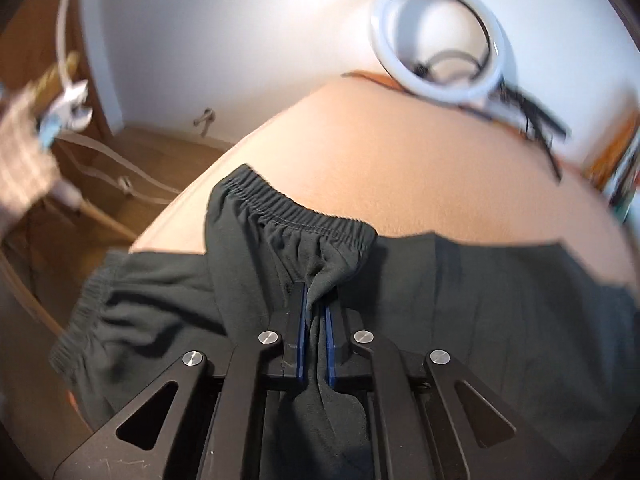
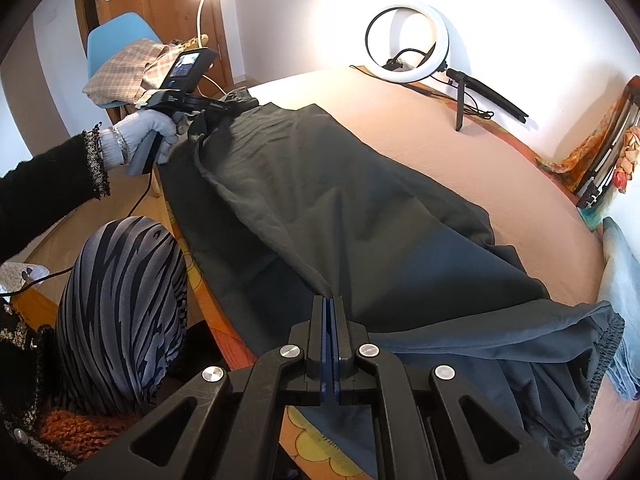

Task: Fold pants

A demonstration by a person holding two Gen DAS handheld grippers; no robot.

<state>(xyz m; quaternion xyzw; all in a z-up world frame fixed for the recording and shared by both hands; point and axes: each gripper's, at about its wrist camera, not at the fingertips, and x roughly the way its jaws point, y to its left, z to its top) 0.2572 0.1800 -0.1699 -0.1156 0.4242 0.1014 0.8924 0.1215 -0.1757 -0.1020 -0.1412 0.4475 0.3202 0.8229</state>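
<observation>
The dark pants (image 2: 320,200) are spread lengthwise over the pink bed cover (image 2: 460,128), along the near edge of the bed, with the elastic waistband (image 1: 296,208) toward the left end and a gathered cuff (image 2: 612,332) toward the right end. The cloth is judged to be thin, soft and light: it sags and wrinkles wherever it is lifted, so it is likely to follow a pull easily but to keep no shape by itself. The firmest places for a hold are judged to be the elastic waistband and the hems, since the loose middle only bunches. At the left end, the left gripper (image 1: 314,308) is seen closed on a pinch of fabric just below the waistband, the cloth being squeezed into a ridge between the blue pads (image 1: 303,320). In the right wrist view this tool is held by a gloved hand (image 2: 136,132) out of a black sleeve, the forearm being reached across from the left edge of the bed and the gripper pointed steeply down. At the right, the right gripper (image 2: 329,308) is fully closed, and a raised fold of the pants leg runs up into its tips, so a thin pinch appears to be held there; it is also tilted downward, over the near edge of the bed.
</observation>
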